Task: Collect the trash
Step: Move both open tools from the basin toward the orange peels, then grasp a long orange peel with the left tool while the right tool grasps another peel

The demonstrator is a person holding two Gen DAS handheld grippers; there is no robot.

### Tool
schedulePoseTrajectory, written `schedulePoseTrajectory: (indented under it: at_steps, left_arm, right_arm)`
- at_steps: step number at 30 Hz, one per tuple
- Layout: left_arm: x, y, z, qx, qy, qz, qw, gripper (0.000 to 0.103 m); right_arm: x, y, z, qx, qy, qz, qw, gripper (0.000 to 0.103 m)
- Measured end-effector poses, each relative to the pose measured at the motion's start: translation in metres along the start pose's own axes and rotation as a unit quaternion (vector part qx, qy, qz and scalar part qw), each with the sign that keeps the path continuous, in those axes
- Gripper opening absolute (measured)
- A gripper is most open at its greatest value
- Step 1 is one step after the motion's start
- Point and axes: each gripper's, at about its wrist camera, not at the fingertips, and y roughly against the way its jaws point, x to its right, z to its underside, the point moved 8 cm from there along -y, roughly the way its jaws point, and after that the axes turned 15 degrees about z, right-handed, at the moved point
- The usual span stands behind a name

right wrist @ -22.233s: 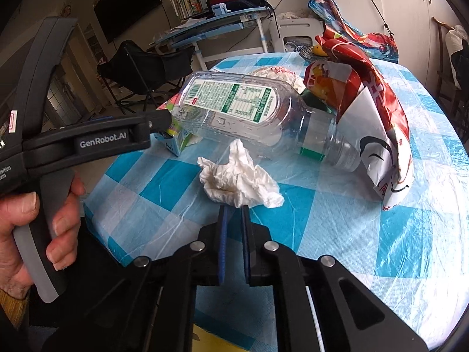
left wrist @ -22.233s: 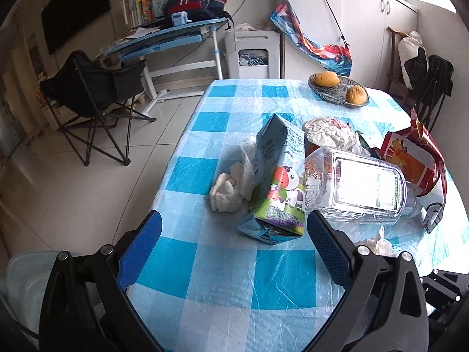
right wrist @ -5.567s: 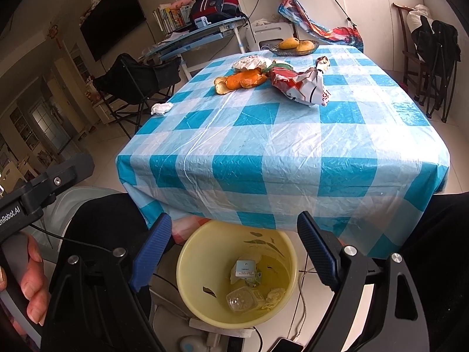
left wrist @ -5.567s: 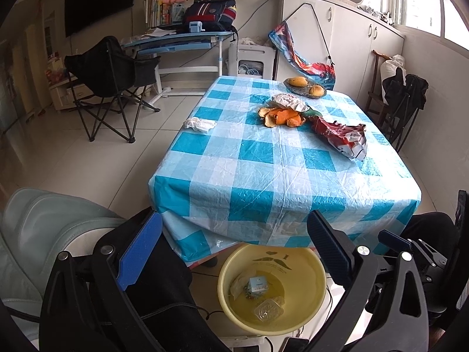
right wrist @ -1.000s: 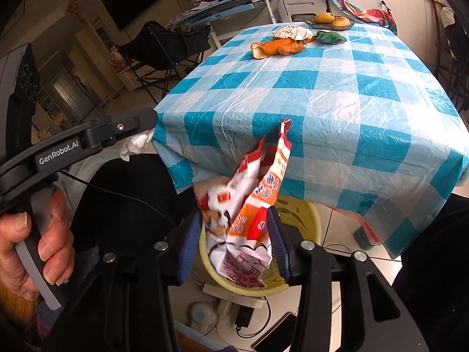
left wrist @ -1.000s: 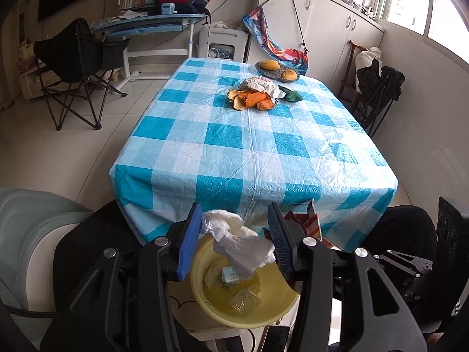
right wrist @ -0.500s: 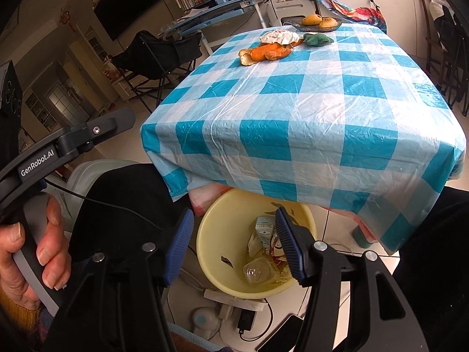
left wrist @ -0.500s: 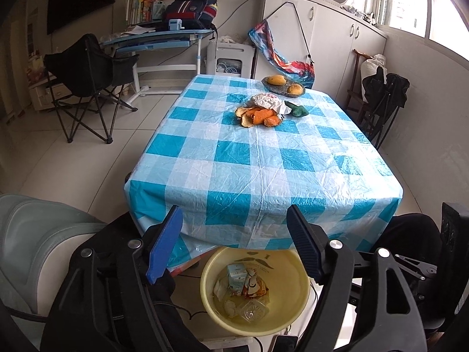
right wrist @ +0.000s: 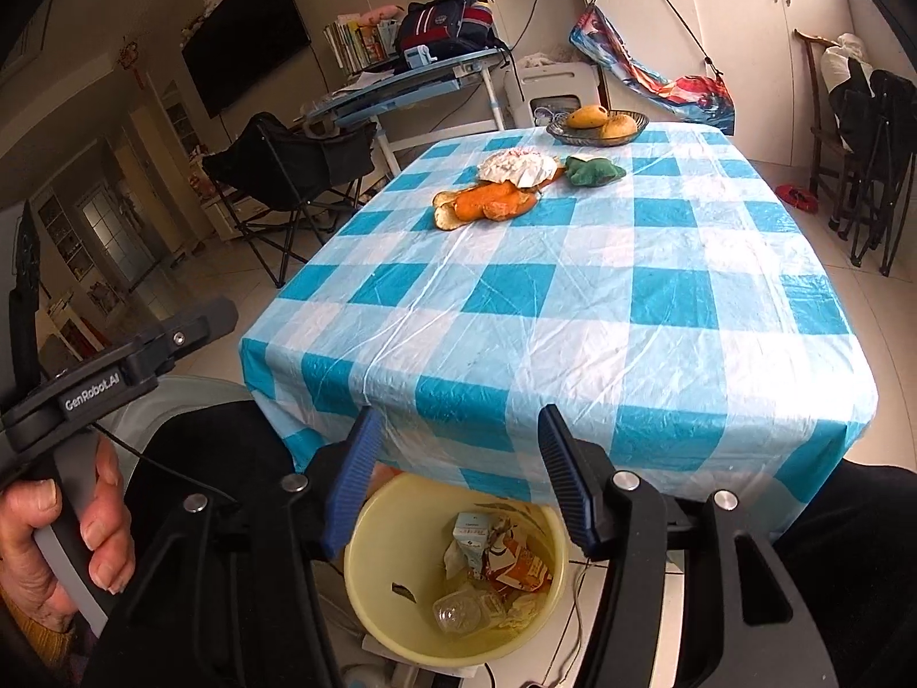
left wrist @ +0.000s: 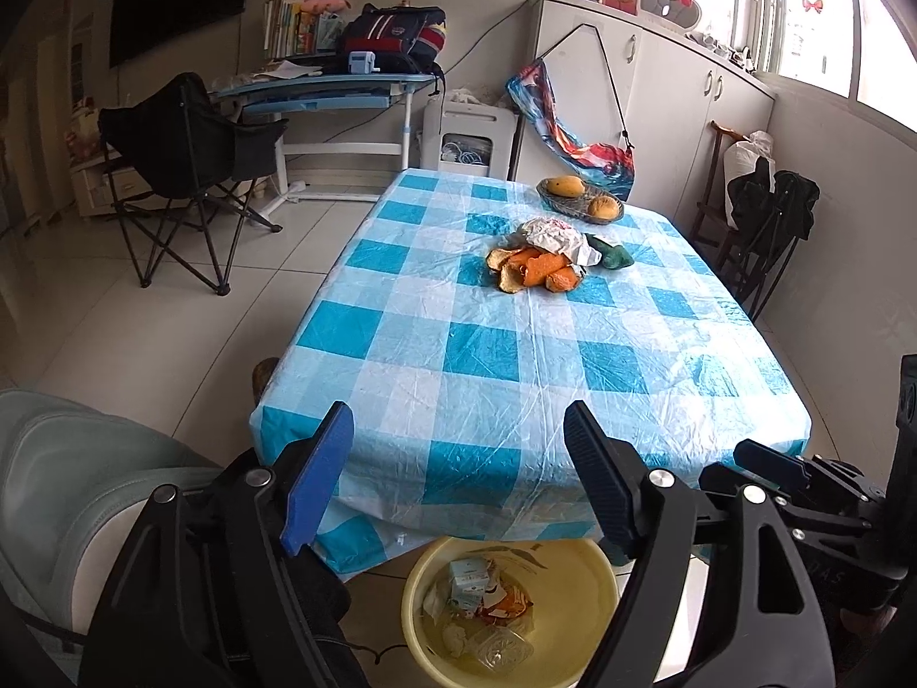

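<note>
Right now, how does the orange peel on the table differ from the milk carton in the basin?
The orange peel lies uncollected on the table, far from both grippers; the milk carton already sits in the yellow basin on the floor. The peel is flat, curled and orange; the carton is boxy and pale, propped among other trash. The left gripper and the right gripper are open and hold neither.

Left gripper (left wrist: 458, 481), right gripper (right wrist: 458, 479): both jaws spread wide, empty, side by side.

Worktop (left wrist: 504, 355) under blue-and-white checked cloth. Far end: orange peels (left wrist: 530, 269), crumpled white wrapper (left wrist: 559, 235), green item (left wrist: 613, 255), fruit basket (left wrist: 579, 203). Floor: yellow basin (left wrist: 596, 567) holding trash, at near edge.
</note>
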Motion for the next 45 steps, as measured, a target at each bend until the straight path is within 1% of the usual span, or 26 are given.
schedulePoseTrajectory:
  at_steps: [5, 11, 18, 22, 24, 25, 27, 28, 29, 30, 34, 38, 41, 43, 44, 45]
  left_arm:
    - [-0.003, -0.020, -0.015, 0.000, 0.001, 0.003, 1.0000, 0.073]
    - [-0.008, -0.045, -0.030, -0.003, 0.004, 0.005, 1.0000, 0.073]
    - [-0.014, -0.076, -0.044, -0.012, 0.006, 0.008, 0.9999, 0.073]
    - [-0.018, -0.095, -0.052, -0.017, 0.006, 0.008, 0.9998, 0.073]
    - [-0.020, -0.104, -0.056, -0.018, 0.006, 0.009, 0.9998, 0.073]
    - [-0.021, -0.109, -0.059, -0.019, 0.006, 0.009, 0.9998, 0.073]
    - [-0.022, -0.119, -0.065, -0.019, 0.005, 0.011, 0.9997, 0.073]
    - [-0.022, -0.125, -0.068, -0.020, 0.004, 0.012, 0.9997, 0.073]
    - [-0.023, -0.130, -0.071, -0.021, 0.003, 0.011, 0.9997, 0.073]
    - [-0.024, -0.136, -0.073, -0.023, 0.002, 0.011, 0.9997, 0.073]
    - [-0.023, -0.167, -0.082, -0.040, 0.001, 0.019, 0.9990, 0.073]
    - [-0.025, -0.203, -0.086, -0.059, 0.014, 0.018, 0.9980, 0.073]
    - [-0.028, -0.225, -0.088, -0.069, 0.035, 0.016, 0.9969, 0.073]
    - [-0.028, -0.237, -0.089, -0.074, 0.045, 0.019, 0.9961, 0.071]
    - [-0.026, -0.242, -0.089, -0.080, 0.049, 0.025, 0.9953, 0.063]
    - [-0.025, -0.246, -0.091, -0.080, 0.051, 0.035, 0.9949, 0.048]
  right_arm:
    - [0.001, -0.040, -0.041, -0.006, -0.013, 0.001, 1.000, 0.050]
    - [0.002, -0.095, -0.081, -0.031, -0.044, 0.008, 0.999, 0.048]
    - [0.006, -0.150, -0.111, -0.058, -0.067, 0.024, 0.996, 0.044]
    - [0.002, -0.166, -0.122, -0.058, -0.060, 0.026, 0.996, 0.041]
    - [-0.004, -0.167, -0.125, -0.058, -0.047, 0.021, 0.997, 0.033]
    - [-0.007, -0.166, -0.125, -0.057, -0.034, 0.021, 0.998, 0.031]
    - [-0.011, -0.164, -0.125, -0.053, -0.008, 0.018, 0.998, 0.021]
    - [-0.012, -0.162, -0.123, -0.055, 0.000, 0.012, 0.998, 0.018]
    - [-0.011, -0.159, -0.120, -0.059, 0.005, 0.004, 0.998, 0.012]
    - [-0.009, -0.156, -0.115, -0.066, 0.009, -0.003, 0.998, 0.000]
    - [0.012, -0.137, -0.094, -0.070, 0.012, -0.014, 0.997, 0.000]
    - [0.033, -0.125, -0.080, -0.074, -0.008, -0.021, 0.997, 0.000]
    - [0.038, -0.129, -0.082, -0.078, -0.023, -0.022, 0.996, 0.001]
    - [0.034, -0.135, -0.089, -0.076, -0.030, -0.025, 0.996, 0.001]
    - [0.031, -0.138, -0.093, -0.075, -0.032, -0.027, 0.996, 0.001]
    - [0.027, -0.141, -0.097, -0.077, -0.034, -0.031, 0.996, 0.010]
